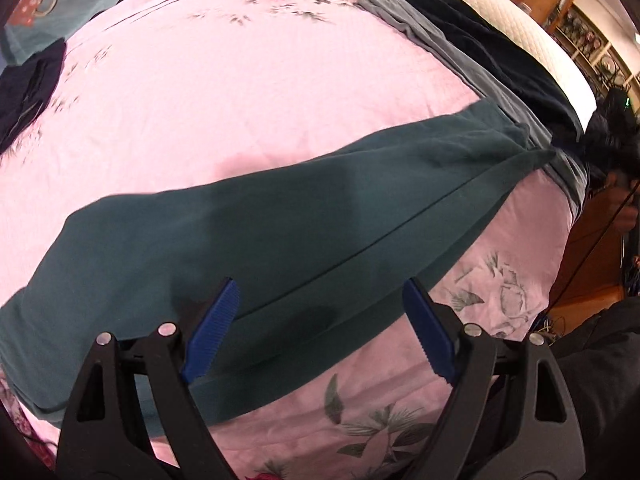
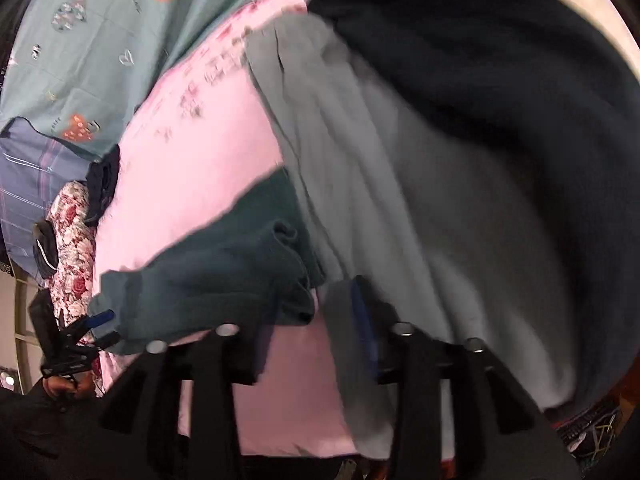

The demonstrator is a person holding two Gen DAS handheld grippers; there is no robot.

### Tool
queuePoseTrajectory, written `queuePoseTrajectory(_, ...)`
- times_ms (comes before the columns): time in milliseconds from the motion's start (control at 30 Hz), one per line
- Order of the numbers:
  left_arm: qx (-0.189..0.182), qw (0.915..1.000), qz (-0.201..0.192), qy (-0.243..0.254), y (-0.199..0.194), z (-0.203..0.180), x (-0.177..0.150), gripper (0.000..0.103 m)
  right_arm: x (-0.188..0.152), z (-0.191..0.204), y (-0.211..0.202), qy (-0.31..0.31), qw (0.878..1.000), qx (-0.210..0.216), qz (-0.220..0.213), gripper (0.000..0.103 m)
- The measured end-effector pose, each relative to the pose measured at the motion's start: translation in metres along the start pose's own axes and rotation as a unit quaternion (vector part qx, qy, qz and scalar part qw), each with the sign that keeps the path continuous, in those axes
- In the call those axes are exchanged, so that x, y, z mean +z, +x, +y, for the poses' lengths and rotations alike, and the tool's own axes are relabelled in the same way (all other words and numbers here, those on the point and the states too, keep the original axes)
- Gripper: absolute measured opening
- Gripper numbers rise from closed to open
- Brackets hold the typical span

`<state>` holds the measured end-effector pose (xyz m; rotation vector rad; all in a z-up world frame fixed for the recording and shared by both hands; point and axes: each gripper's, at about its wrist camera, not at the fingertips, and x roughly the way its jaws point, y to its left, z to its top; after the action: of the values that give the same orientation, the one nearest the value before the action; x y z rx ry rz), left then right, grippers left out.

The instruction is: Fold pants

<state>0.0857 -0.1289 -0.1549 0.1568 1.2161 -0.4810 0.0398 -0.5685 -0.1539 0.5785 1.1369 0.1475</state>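
Left tongs spread wide, empty — hovering over teal pants laid flat on pink bedsheet. Right tongs blurred, parted, gripping nothing — pants' cuff just ahead-left, grey garment ahead-right.

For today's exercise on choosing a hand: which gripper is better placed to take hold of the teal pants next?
Probably left. The left gripper hangs open right over the teal pants, fingers straddling a folded edge. The right gripper is blurred and points mostly at the grey garment.
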Motion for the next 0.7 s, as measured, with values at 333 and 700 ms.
queuePoseTrajectory(333,0.032,0.9991,0.005,0.026,0.004,-0.024,-0.003,0.086,0.034,0.058,0.062,-0.136,0.986,-0.026,0.094,0.013)
queuePoseTrajectory(700,0.059,0.9982,0.000,-0.008,-0.002,-0.014,-0.011,0.086,0.048,0.073,0.062,-0.207,0.970,-0.122,0.026,0.015)
